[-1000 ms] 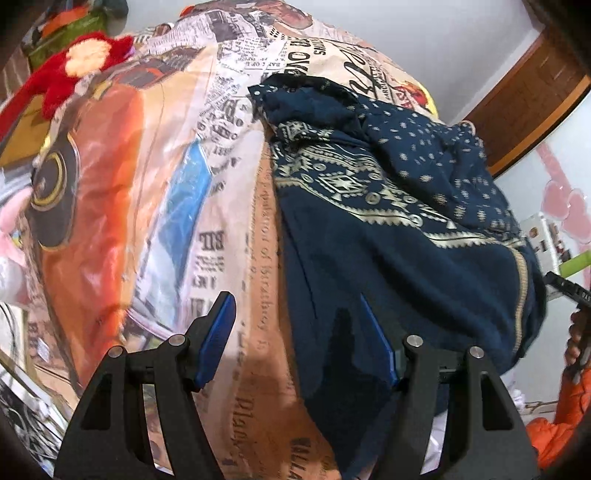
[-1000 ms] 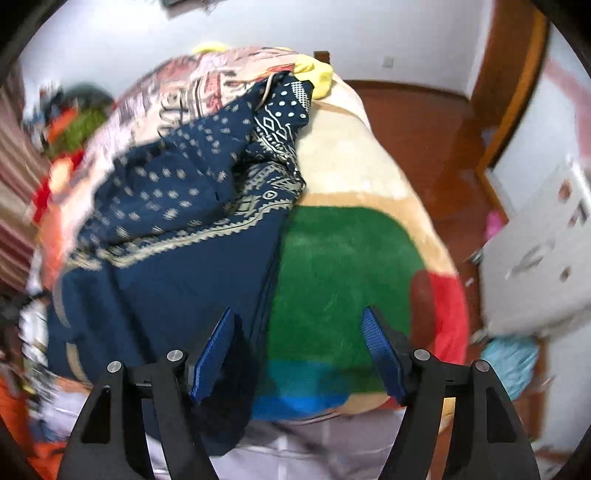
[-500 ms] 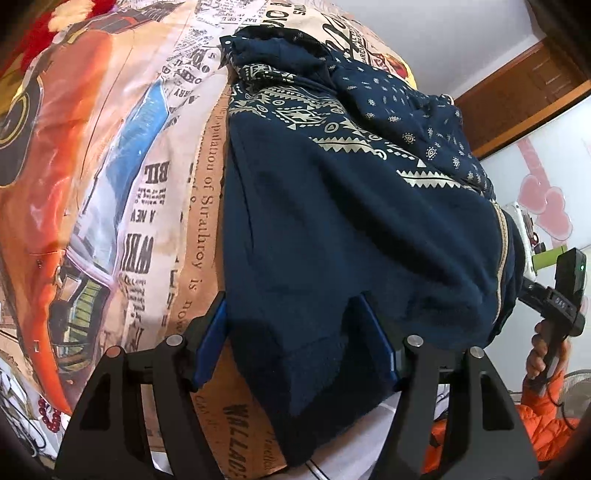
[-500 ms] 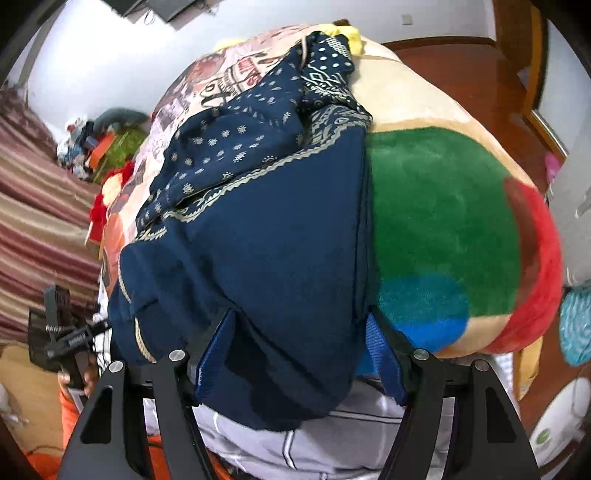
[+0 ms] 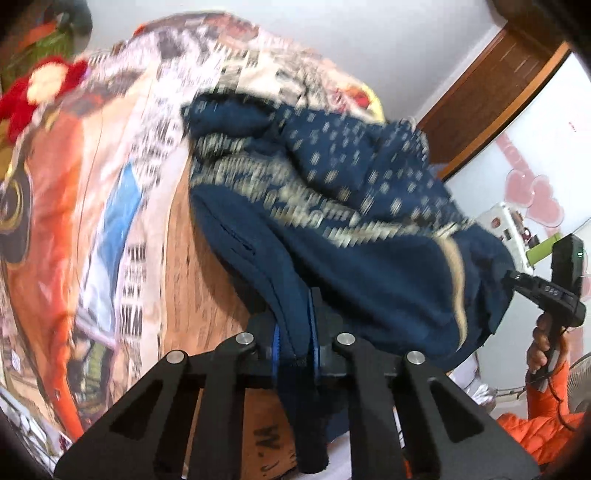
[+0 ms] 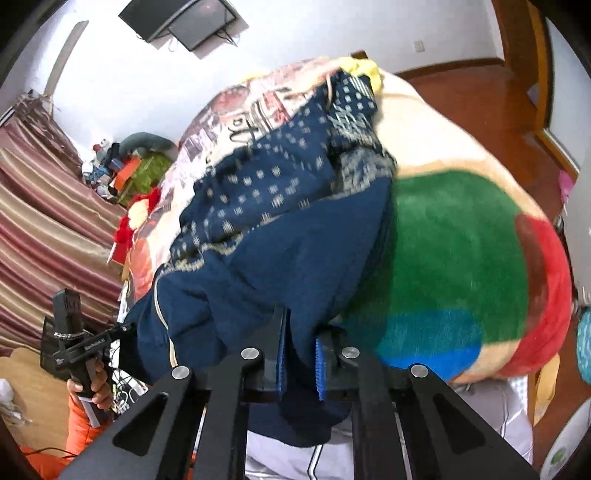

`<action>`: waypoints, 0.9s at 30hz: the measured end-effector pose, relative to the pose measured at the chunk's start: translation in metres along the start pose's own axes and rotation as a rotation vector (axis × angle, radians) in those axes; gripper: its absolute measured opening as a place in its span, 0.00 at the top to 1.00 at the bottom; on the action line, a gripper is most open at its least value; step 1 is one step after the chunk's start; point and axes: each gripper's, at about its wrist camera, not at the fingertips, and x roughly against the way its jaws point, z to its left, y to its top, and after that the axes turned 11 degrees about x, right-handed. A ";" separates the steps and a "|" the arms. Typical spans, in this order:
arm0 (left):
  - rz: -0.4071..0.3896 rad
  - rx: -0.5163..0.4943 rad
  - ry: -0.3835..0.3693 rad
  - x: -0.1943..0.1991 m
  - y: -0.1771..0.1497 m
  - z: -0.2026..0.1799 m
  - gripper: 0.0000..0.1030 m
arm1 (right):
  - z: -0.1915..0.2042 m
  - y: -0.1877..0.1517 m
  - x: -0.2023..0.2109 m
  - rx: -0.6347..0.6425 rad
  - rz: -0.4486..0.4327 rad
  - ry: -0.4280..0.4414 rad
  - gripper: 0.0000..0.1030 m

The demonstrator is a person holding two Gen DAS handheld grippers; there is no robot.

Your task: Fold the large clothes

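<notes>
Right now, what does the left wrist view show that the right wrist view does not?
Only the left view: pink hearts on a white door, and the right tool gripping the garment's far edge. Only the right view: a green patch on the blanket, striped curtains, a wall screen. Both: the navy garment, the newspaper-print cover, and that view's own tool pinching the hem, the left closing.

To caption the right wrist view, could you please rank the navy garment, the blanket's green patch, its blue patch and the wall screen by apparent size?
1. navy garment
2. green patch
3. blue patch
4. wall screen, though farthest away
</notes>
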 end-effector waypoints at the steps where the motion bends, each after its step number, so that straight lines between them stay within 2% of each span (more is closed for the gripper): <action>1: -0.024 -0.008 -0.013 0.006 0.006 -0.005 0.89 | 0.001 0.006 0.001 0.012 -0.014 -0.009 0.91; 7: -0.125 -0.017 -0.074 0.026 0.047 -0.023 0.90 | -0.002 0.037 0.005 0.047 -0.081 -0.022 0.91; 13: -0.193 0.031 -0.073 0.026 0.089 -0.024 0.91 | 0.003 0.087 0.005 0.108 -0.183 -0.060 0.92; 18: -0.216 0.069 0.002 0.008 0.121 -0.014 0.91 | -0.002 0.127 -0.017 0.127 -0.191 -0.092 0.92; 22: -0.223 0.063 0.108 -0.022 0.139 -0.004 0.91 | -0.010 0.156 -0.041 0.137 -0.181 -0.123 0.92; 27: -0.136 0.099 0.204 -0.078 0.149 0.023 0.91 | -0.028 0.184 -0.084 0.158 -0.133 -0.215 0.92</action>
